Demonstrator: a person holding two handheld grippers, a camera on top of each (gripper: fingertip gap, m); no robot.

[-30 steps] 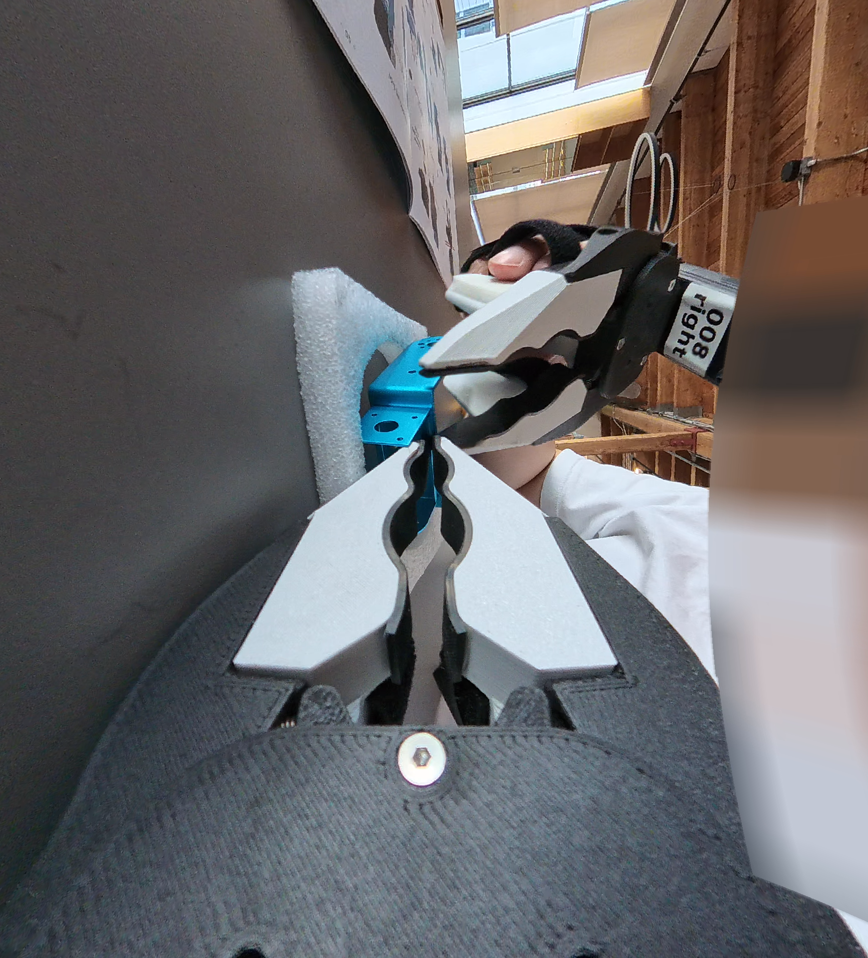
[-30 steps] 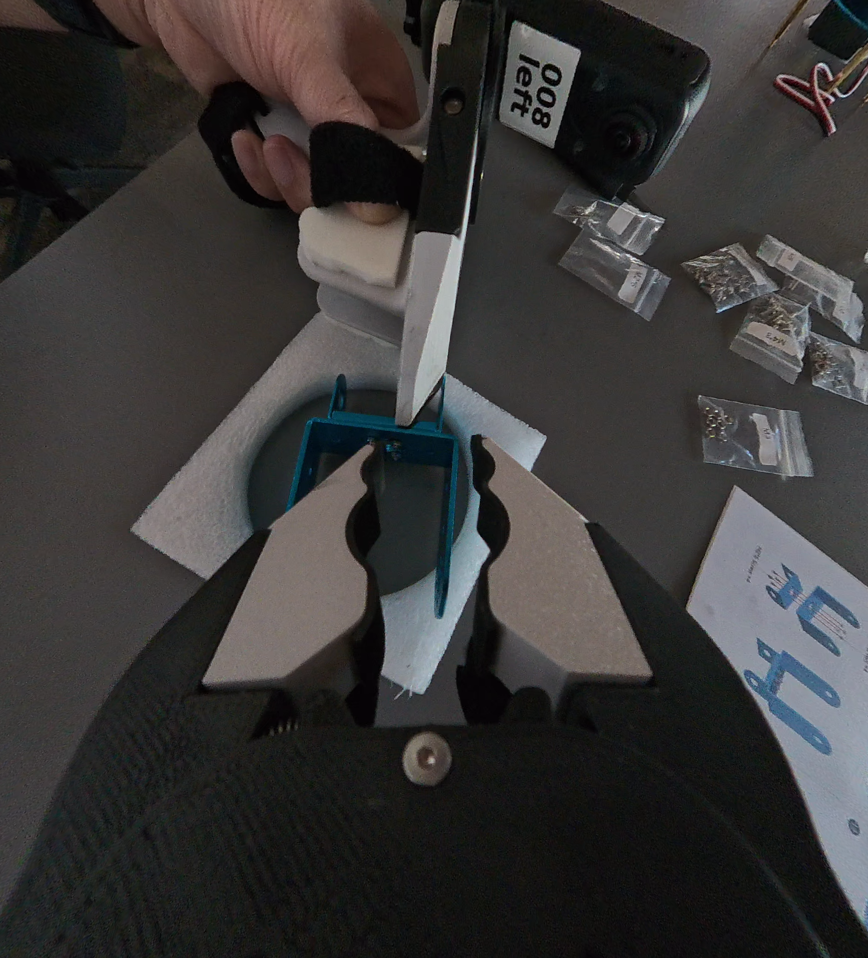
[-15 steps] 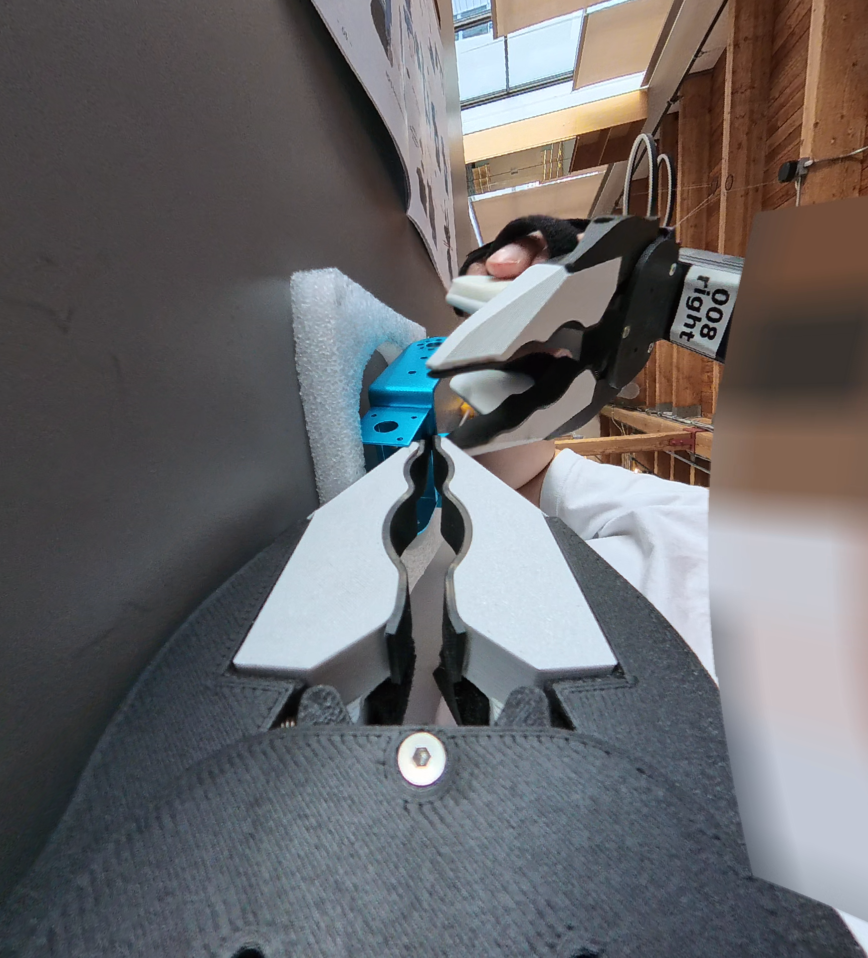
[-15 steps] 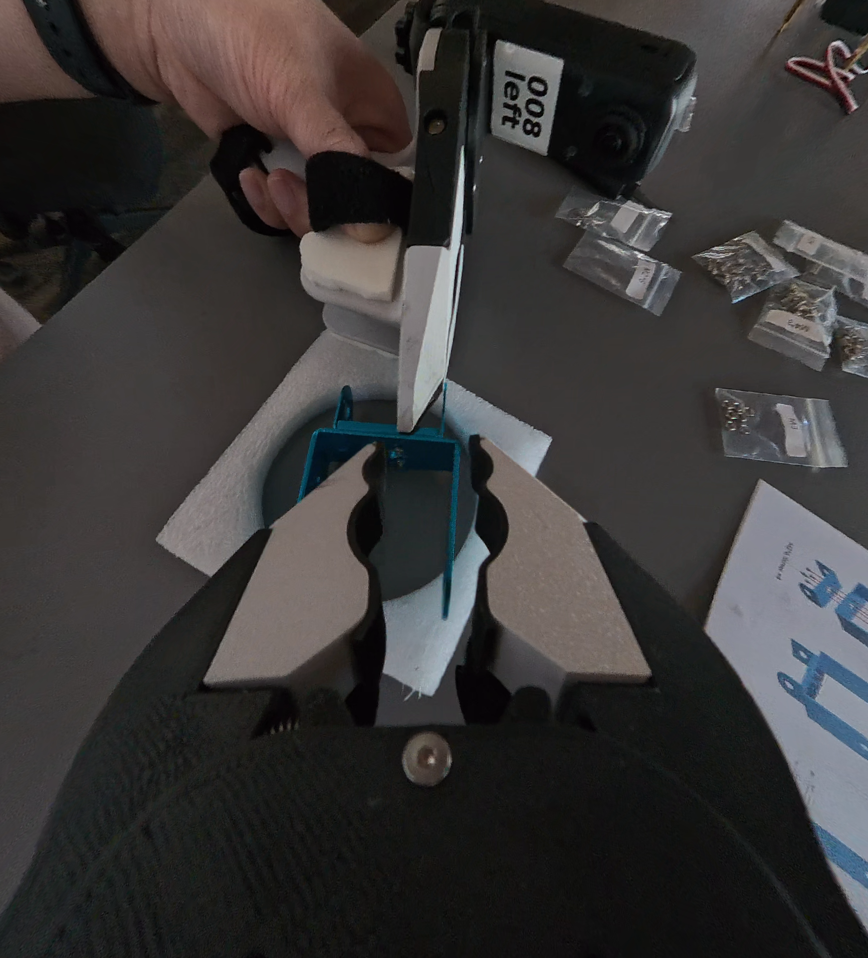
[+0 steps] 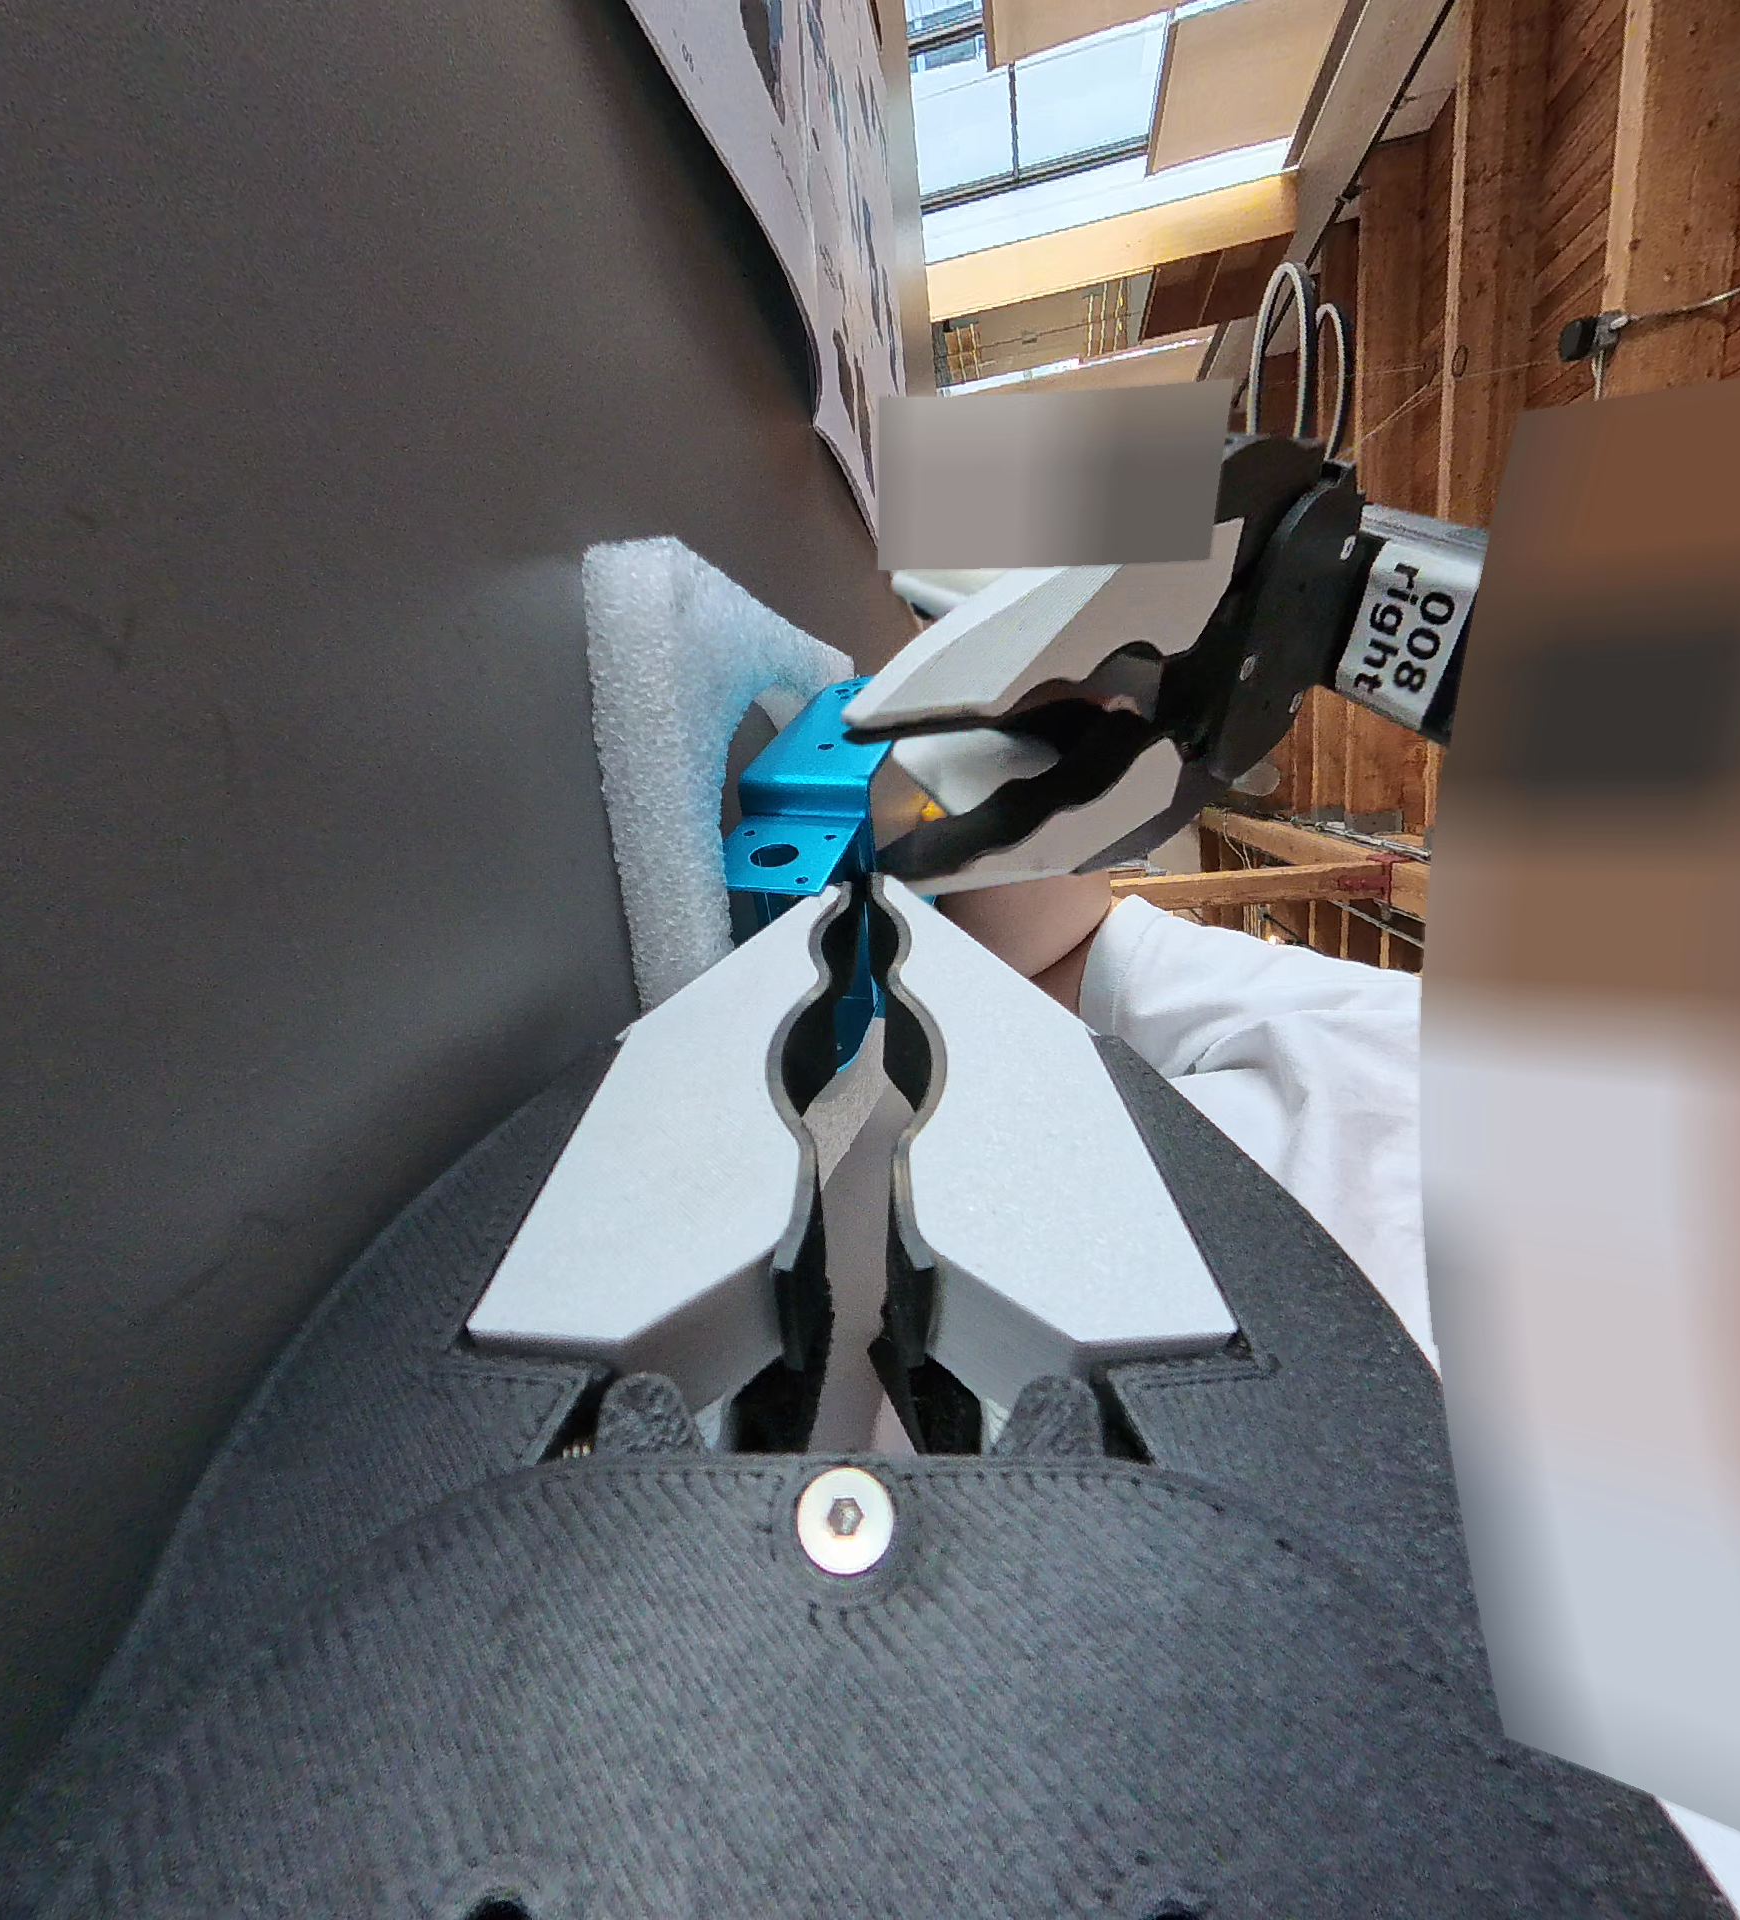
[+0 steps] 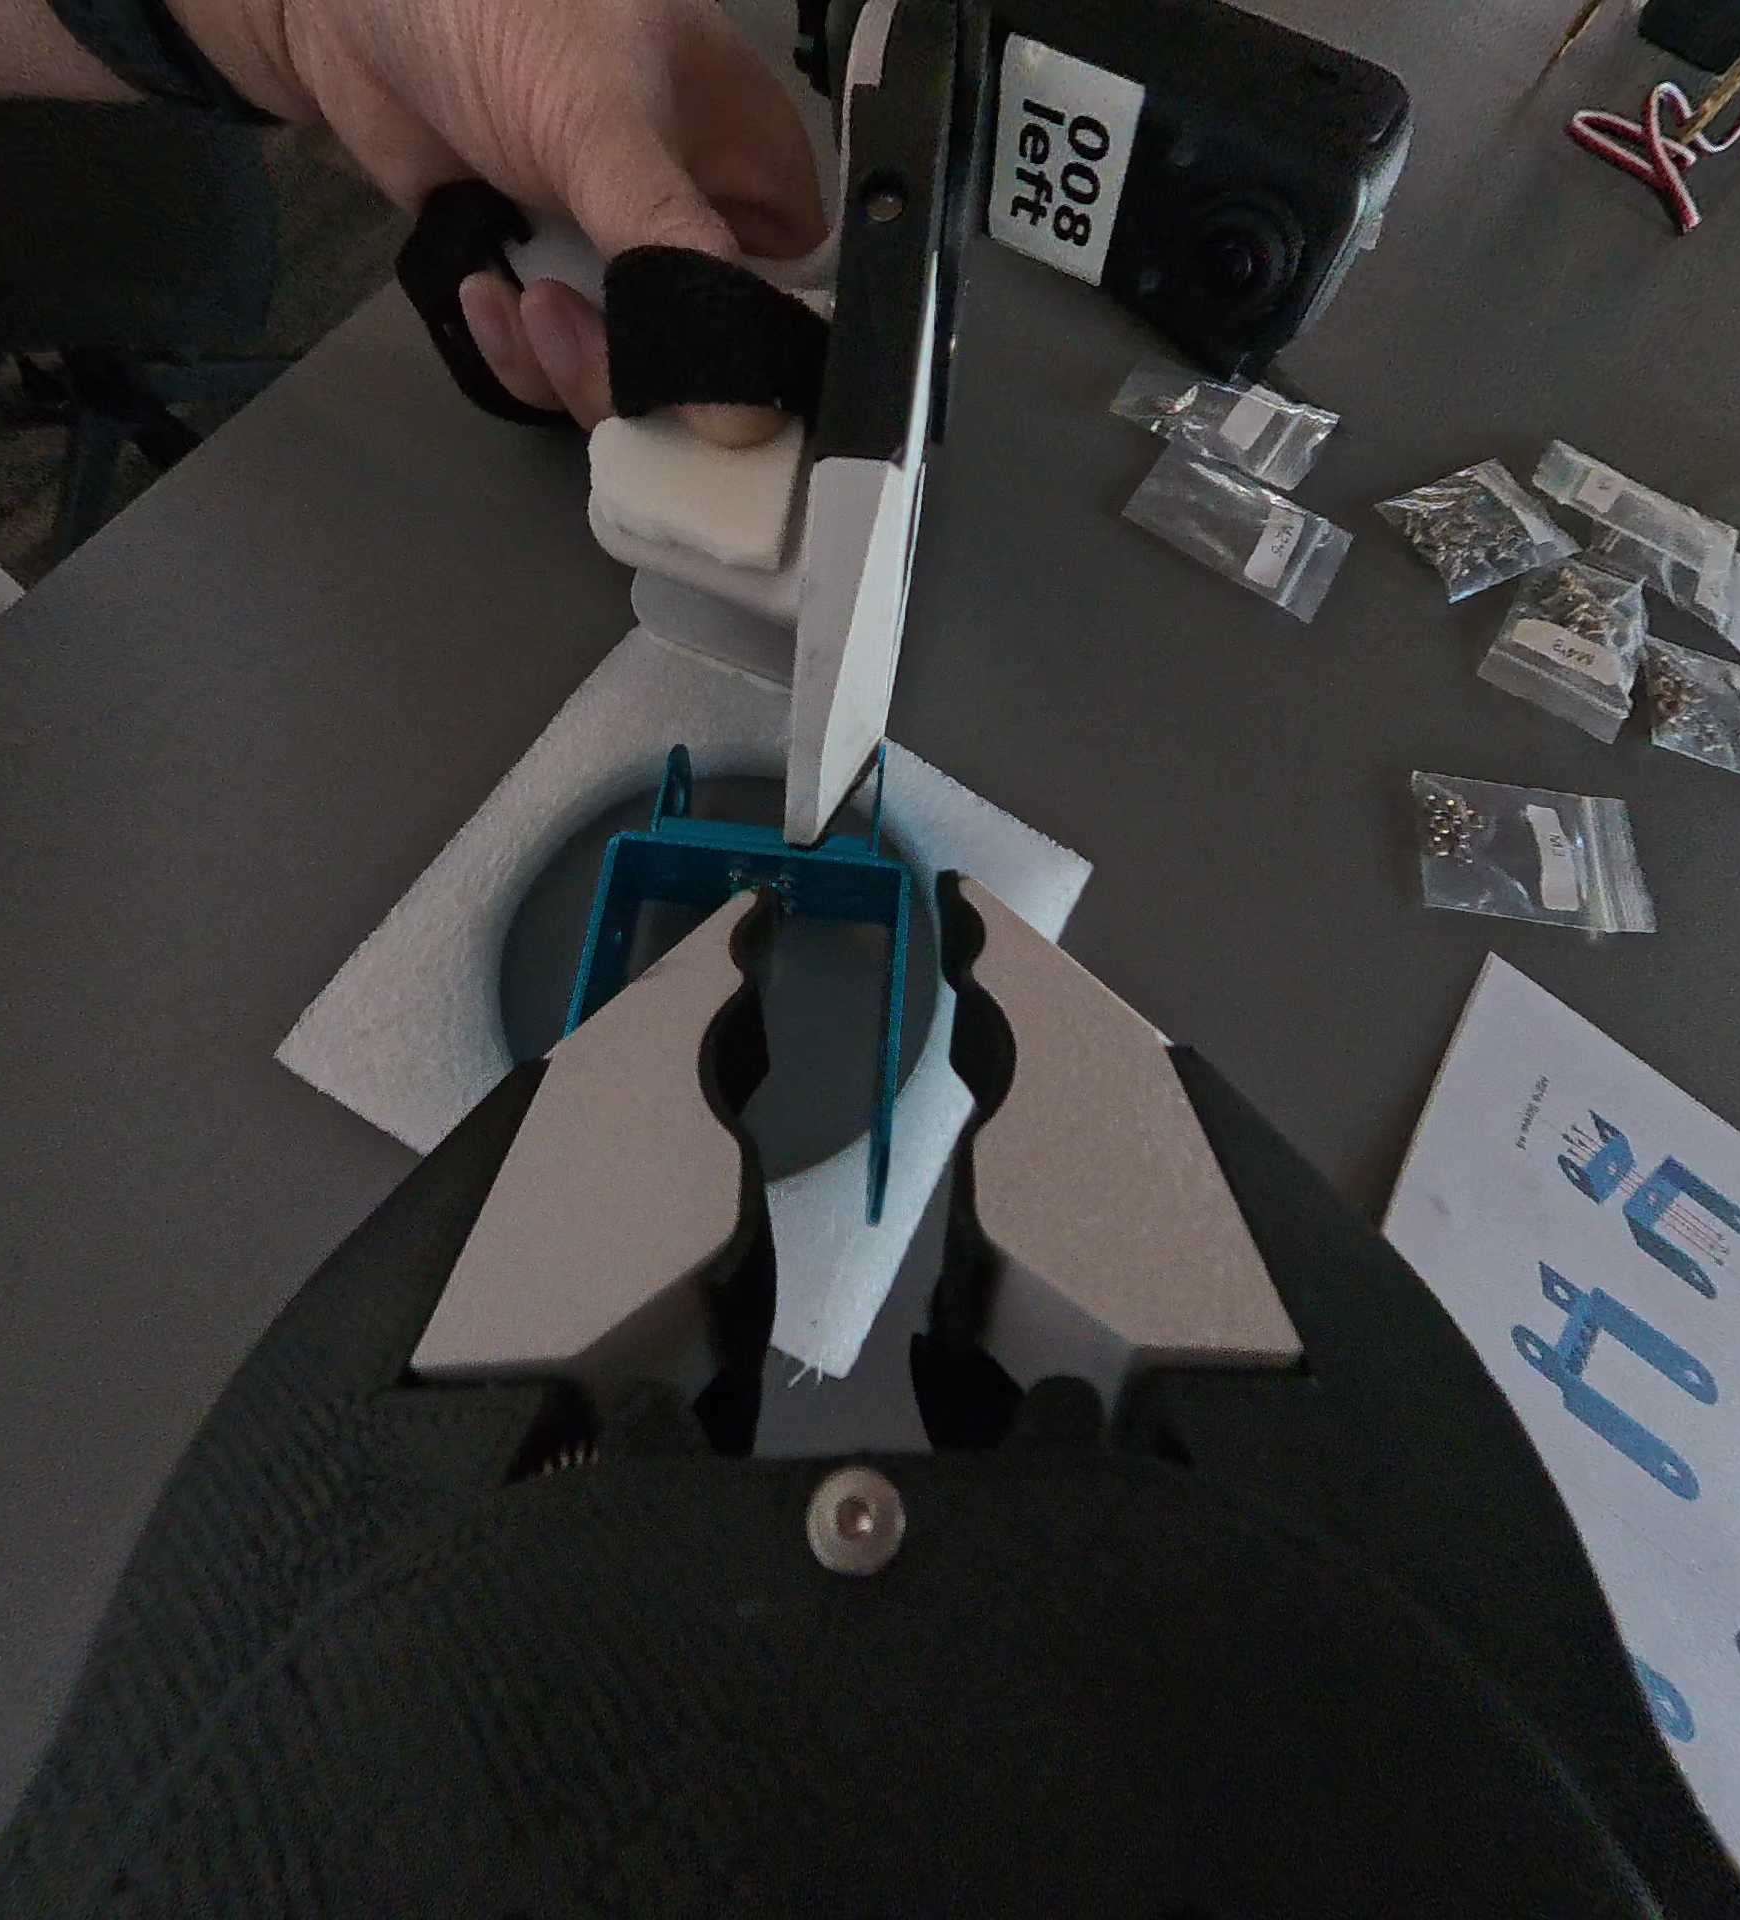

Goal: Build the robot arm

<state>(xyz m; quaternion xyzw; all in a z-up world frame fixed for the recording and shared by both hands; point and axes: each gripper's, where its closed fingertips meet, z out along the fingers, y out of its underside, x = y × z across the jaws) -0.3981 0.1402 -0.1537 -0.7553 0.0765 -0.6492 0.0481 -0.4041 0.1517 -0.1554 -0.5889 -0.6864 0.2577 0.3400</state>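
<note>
The left gripper [image 5: 861, 894] is clenching a thin wall of the blue bracket [image 5: 804, 774], its tips nearly meeting on the metal. From the right wrist view, this gripper [image 6: 830, 805] is coming down edge-on from the far side, gripping the bracket [image 6: 741, 883] at its far crosspiece.

The right gripper [image 6: 850, 904] is standing released, its jaws well parted. Its left tip is touching or just beside the near face of the crosspiece; its right tip is hanging just outside the bracket's right arm. Whether that left tip is truly in contact, I cannot tell. So the bracket is lying straight ahead of the right gripper, its two arms running back toward that gripper's palm, and the left gripper is the one already on it.

The bracket is a U of thin anodised sheet metal, drilled with small holes, smooth and hard. It is sitting over a round cutout in a square of white foam [image 6: 409, 997], soft and pebbly, near the desk's [image 6: 170, 727] left edge. Toward the right edge are lying small clear bags [image 6: 1531, 852] of metal hardware and a printed sheet [image 6: 1624, 1299] with blue drawings.
</note>
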